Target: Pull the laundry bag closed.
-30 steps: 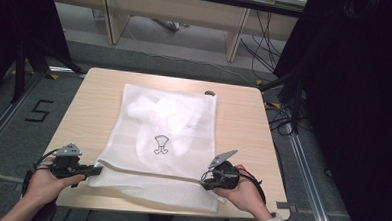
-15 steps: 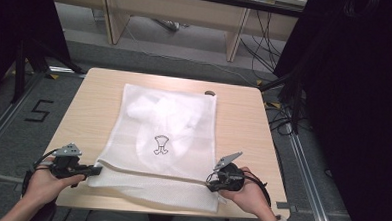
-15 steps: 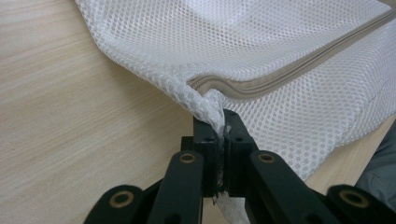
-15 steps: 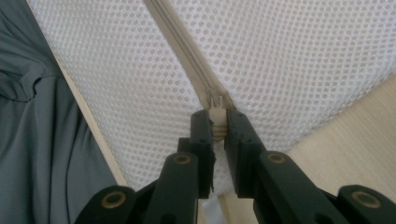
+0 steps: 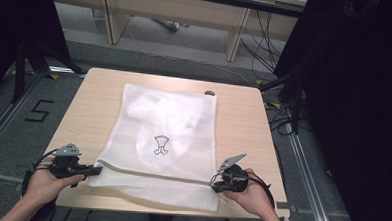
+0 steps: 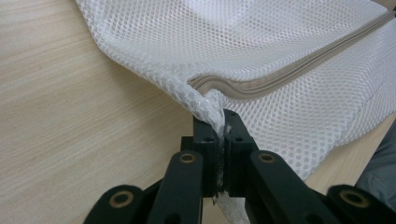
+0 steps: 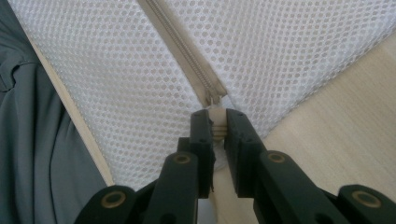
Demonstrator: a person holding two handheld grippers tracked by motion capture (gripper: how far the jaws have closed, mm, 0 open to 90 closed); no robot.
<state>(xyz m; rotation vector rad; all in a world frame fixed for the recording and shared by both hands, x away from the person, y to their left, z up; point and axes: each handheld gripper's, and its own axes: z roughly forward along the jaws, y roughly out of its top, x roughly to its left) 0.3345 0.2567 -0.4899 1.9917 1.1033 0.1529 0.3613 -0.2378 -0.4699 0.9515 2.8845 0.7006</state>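
Observation:
A white mesh laundry bag (image 5: pixel 168 134) lies flat on the wooden table (image 5: pixel 243 122). Something white with a small dark print (image 5: pixel 160 145) shows through the mesh. A beige zipper (image 6: pixel 280 81) runs across the bag near its front end. My left gripper (image 5: pixel 97 170) is shut on the bag's near-left corner, with mesh bunched between its jaws (image 6: pixel 223 126). My right gripper (image 5: pixel 214 184) sits at the bag's near-right side. Its jaws (image 7: pixel 217 116) are shut on the beige end of the zipper (image 7: pixel 182 51), probably the pull tab.
A round cable hole (image 5: pixel 210 93) sits at the table's far edge. The front edge of the table runs just below both hands, with the person's grey clothing (image 7: pixel 42 140) beyond it. A "5" is marked on the floor (image 5: pixel 38 111) to the left, and cables trail on the right.
My right gripper has shifted slightly to the right with the zipper end in it. The left gripper has stayed in place on the corner.

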